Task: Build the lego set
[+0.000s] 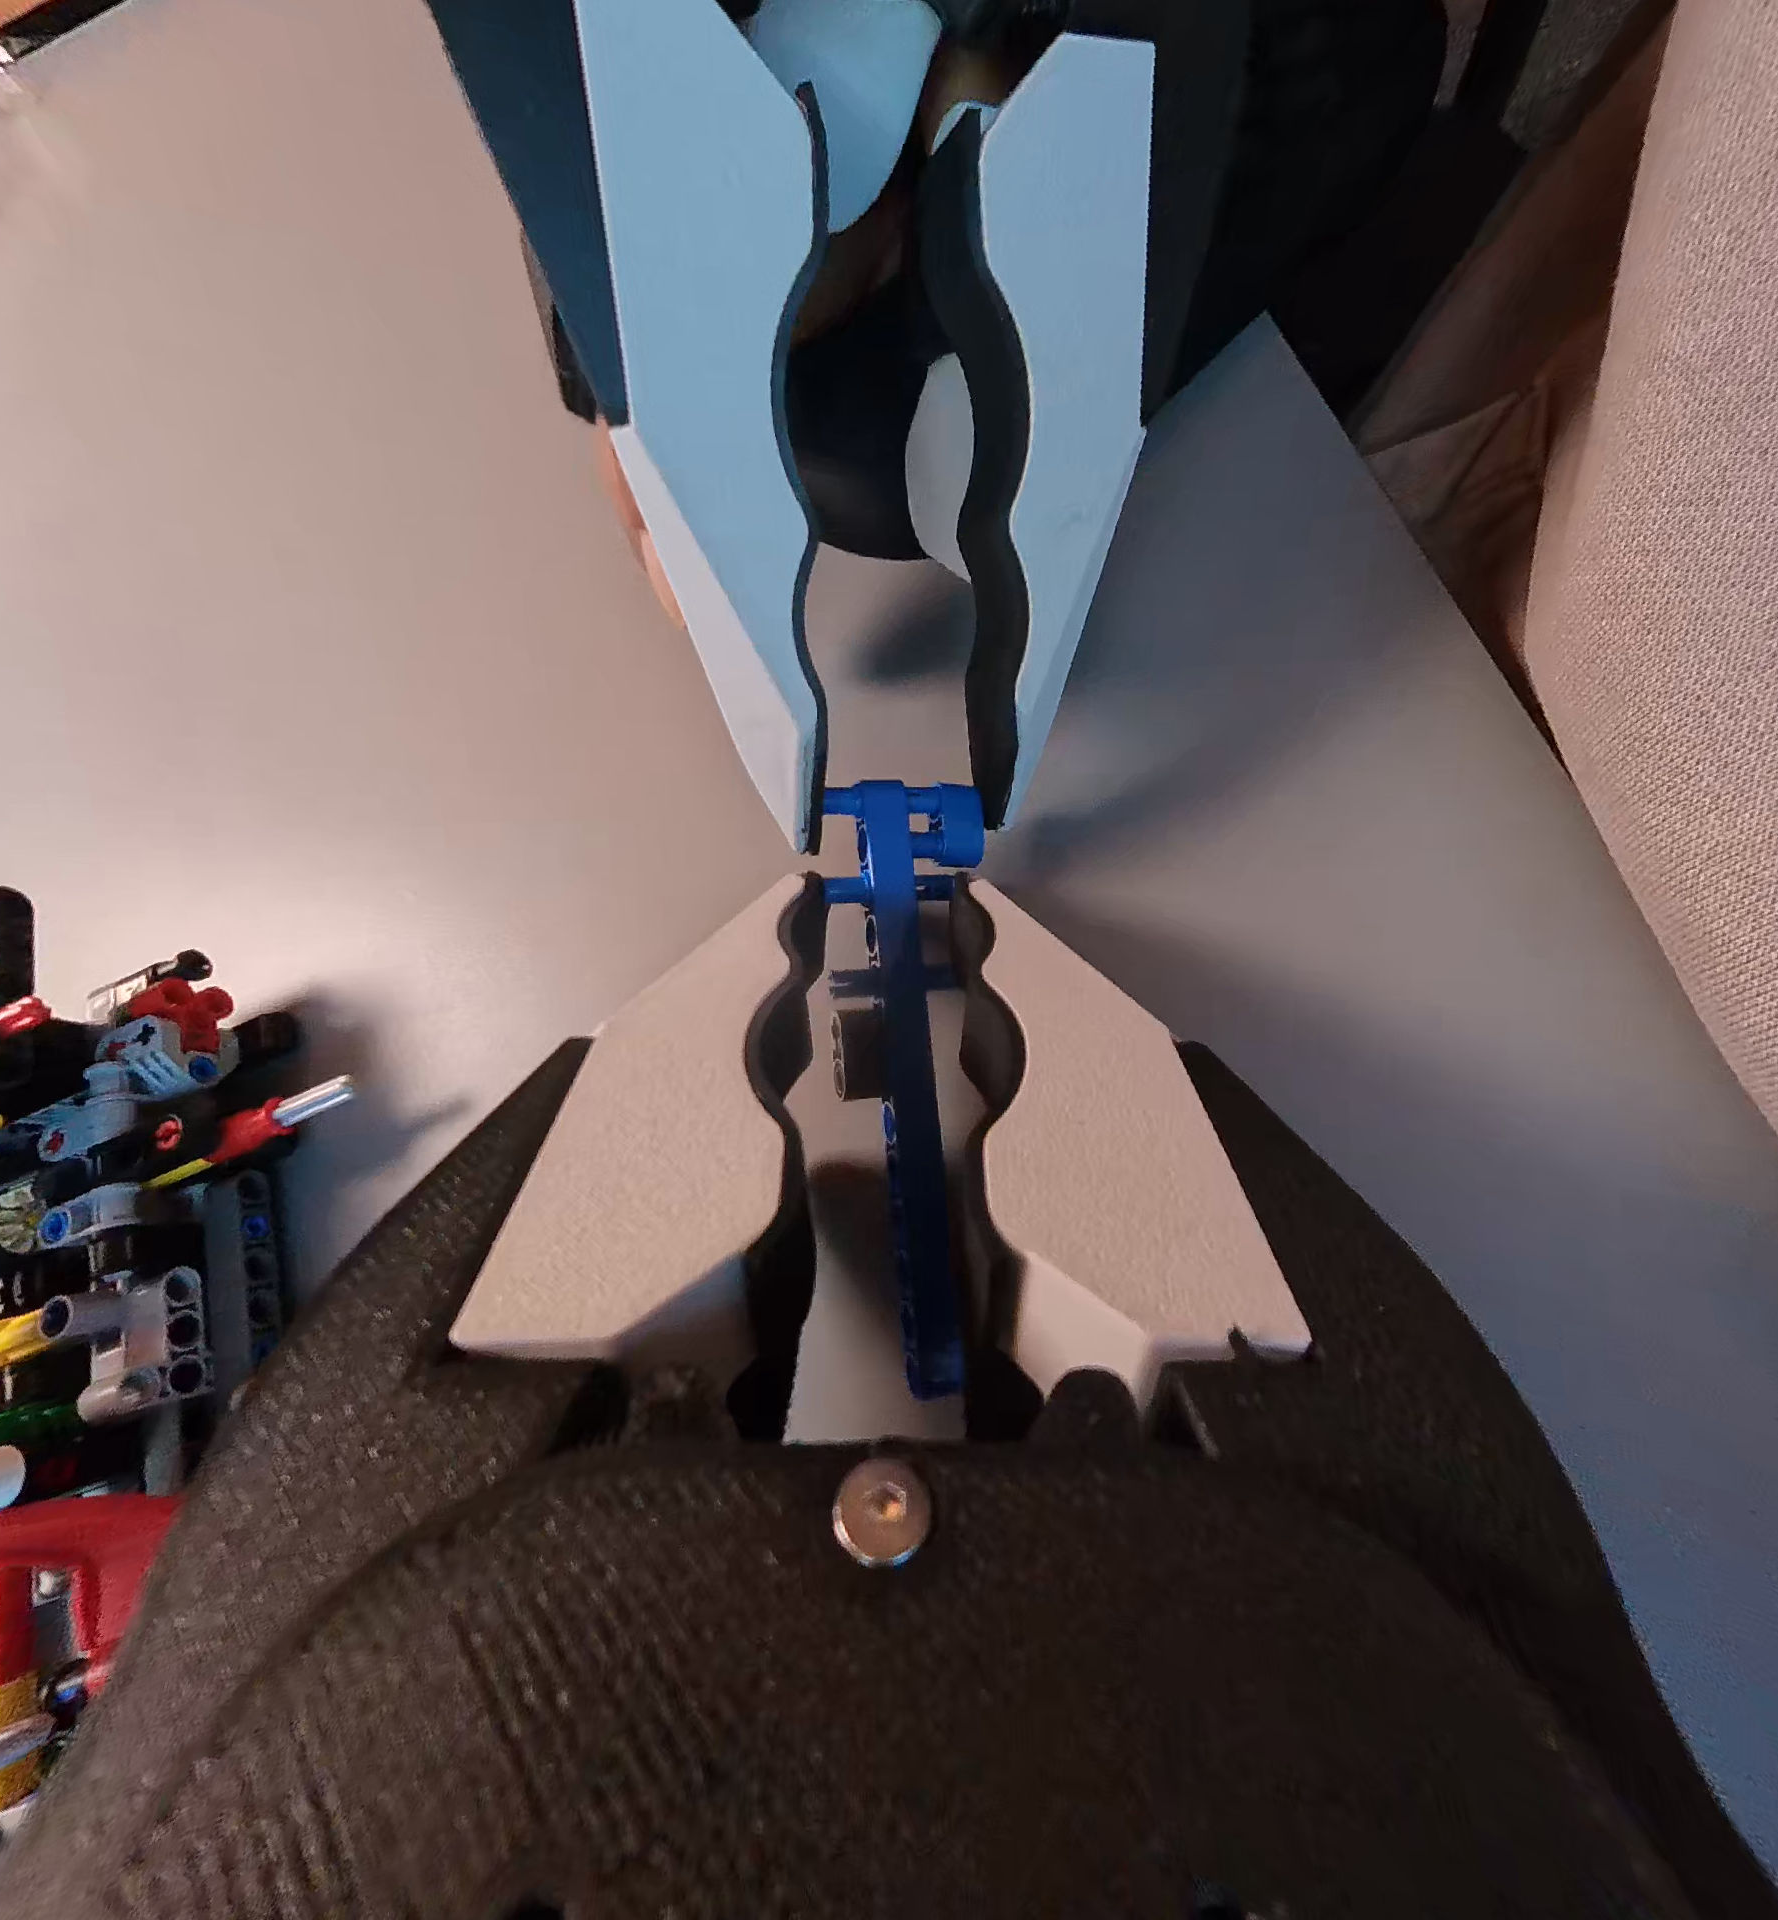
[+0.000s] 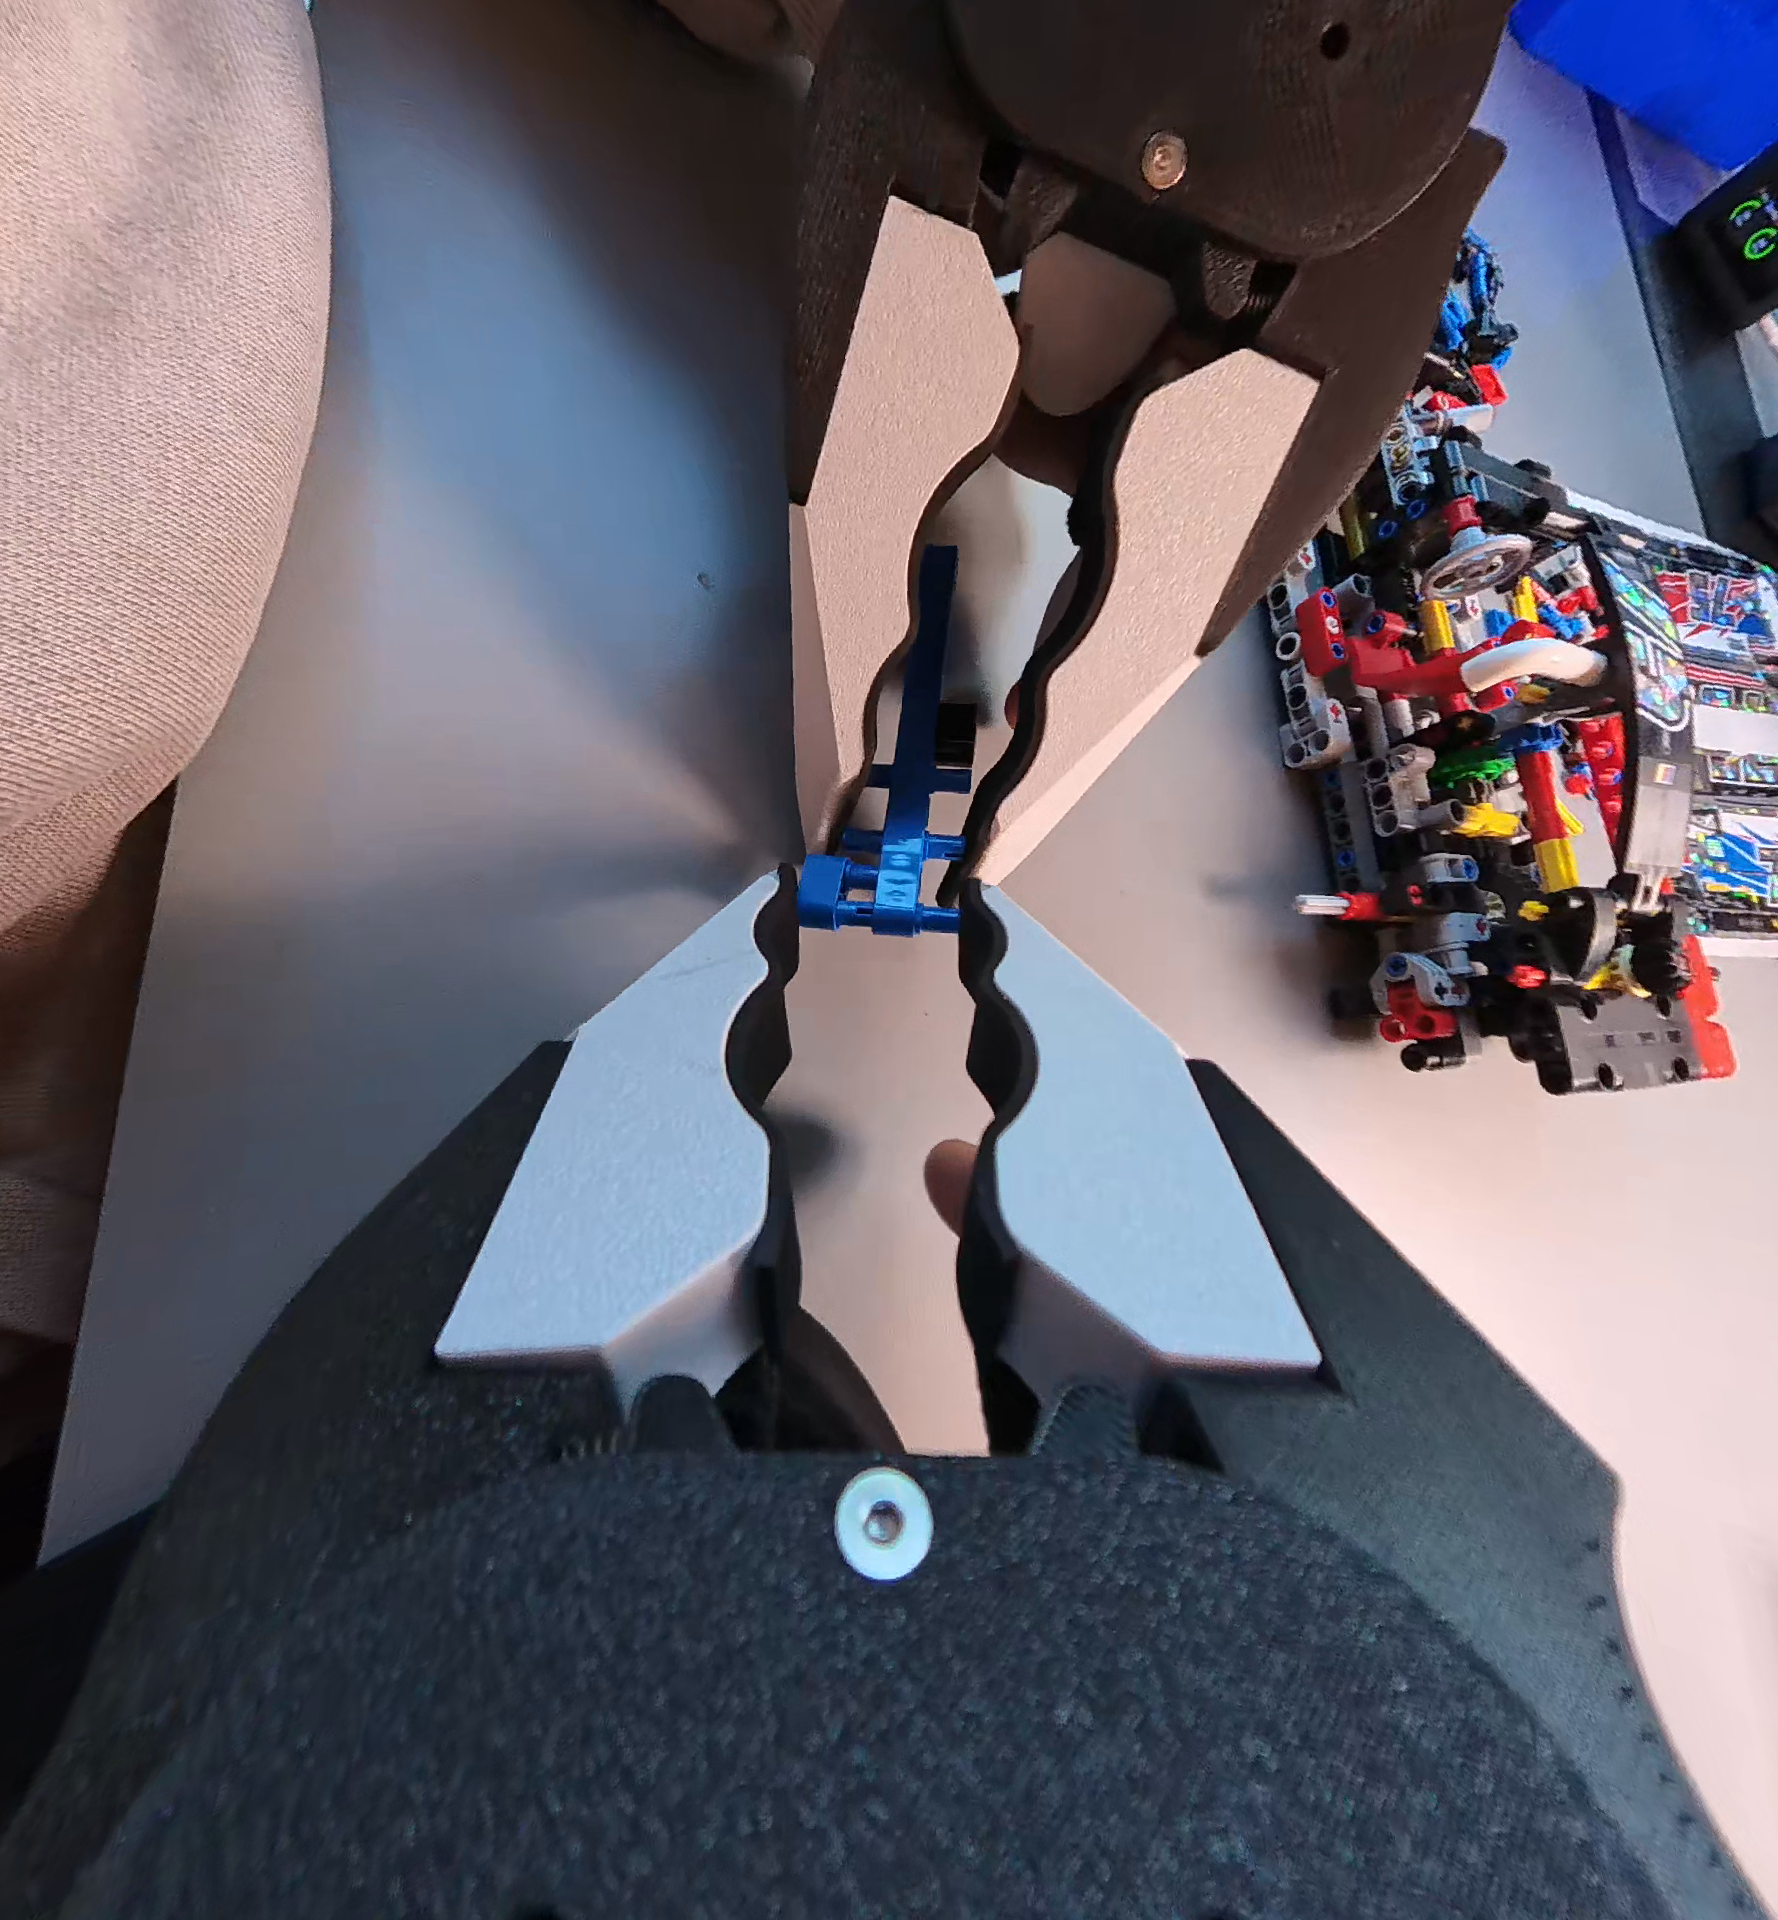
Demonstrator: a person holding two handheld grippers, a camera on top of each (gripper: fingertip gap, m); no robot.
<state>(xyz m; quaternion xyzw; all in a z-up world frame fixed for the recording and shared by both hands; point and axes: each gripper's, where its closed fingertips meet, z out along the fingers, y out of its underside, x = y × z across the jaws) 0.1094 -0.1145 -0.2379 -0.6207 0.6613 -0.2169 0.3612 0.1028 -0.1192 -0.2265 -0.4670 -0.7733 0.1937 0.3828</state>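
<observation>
A long blue lego beam (image 1: 911, 1143) with blue pins and a small black piece on it is held in the air between both grippers, over the white table (image 1: 293, 623). My left gripper (image 1: 885, 883) is shut on it, the beam running back between its fingers. My right gripper (image 2: 877, 896) faces it tip to tip and is shut on the blue connector (image 2: 843, 899) at the beam's end. The right gripper also shows in the left wrist view (image 1: 900, 821), and the left gripper in the right wrist view (image 2: 895, 847). The beam also shows there (image 2: 921, 675).
The half-built multicoloured lego model (image 2: 1487, 779) stands on the table (image 2: 1384, 1351) to the right, beside a printed sheet (image 2: 1716, 707); it also shows in the left wrist view (image 1: 85, 1195). A black device with green lights (image 2: 1768, 229) lies behind. Beige fabric (image 2: 85, 416) borders the table. Left and right tips are no more than a few centimetres apart.
</observation>
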